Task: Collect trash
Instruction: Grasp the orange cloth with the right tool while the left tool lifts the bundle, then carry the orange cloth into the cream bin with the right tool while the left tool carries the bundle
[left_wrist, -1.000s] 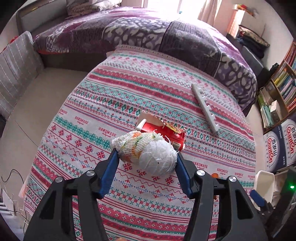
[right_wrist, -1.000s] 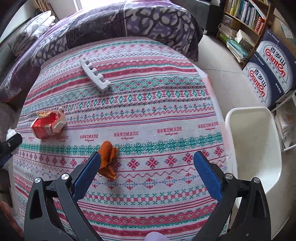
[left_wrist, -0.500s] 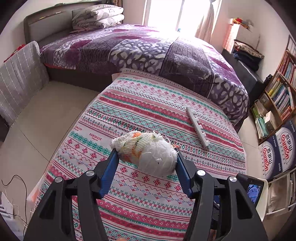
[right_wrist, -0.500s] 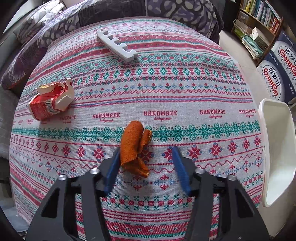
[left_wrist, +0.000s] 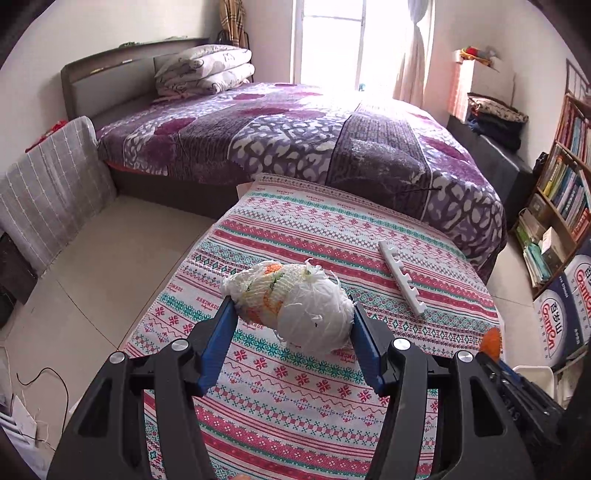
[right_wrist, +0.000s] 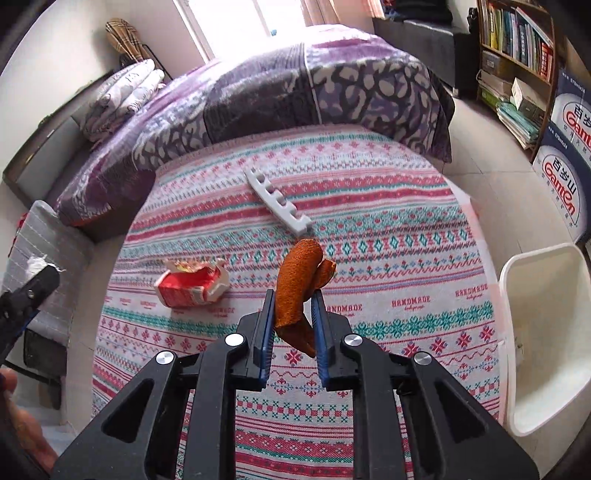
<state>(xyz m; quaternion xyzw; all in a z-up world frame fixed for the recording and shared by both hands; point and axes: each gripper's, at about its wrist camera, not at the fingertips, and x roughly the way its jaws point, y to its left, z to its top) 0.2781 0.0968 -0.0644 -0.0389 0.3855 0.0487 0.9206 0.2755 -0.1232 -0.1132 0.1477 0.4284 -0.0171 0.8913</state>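
My left gripper (left_wrist: 291, 325) is shut on a white foam fruit net wad (left_wrist: 295, 310) and holds it above the patterned tablecloth (left_wrist: 332, 236). My right gripper (right_wrist: 293, 314) is shut on an orange peel (right_wrist: 297, 284), lifted above the cloth. The peel's tip also shows at the right edge of the left wrist view (left_wrist: 491, 341). A torn red carton (right_wrist: 192, 284) lies on the cloth, left of my right gripper. A white bin (right_wrist: 546, 332) stands off the table's right edge.
A white notched plastic strip (right_wrist: 279, 201) lies on the far part of the cloth. A purple bed (left_wrist: 295, 133) stands behind the table. Bookshelves (left_wrist: 565, 177) and water boxes (right_wrist: 561, 184) stand at the right. A grey padded seat (left_wrist: 48, 192) is at the left.
My right gripper closed on the orange peel and lifted it off the cloth. My left gripper rose higher with the foam net wad.
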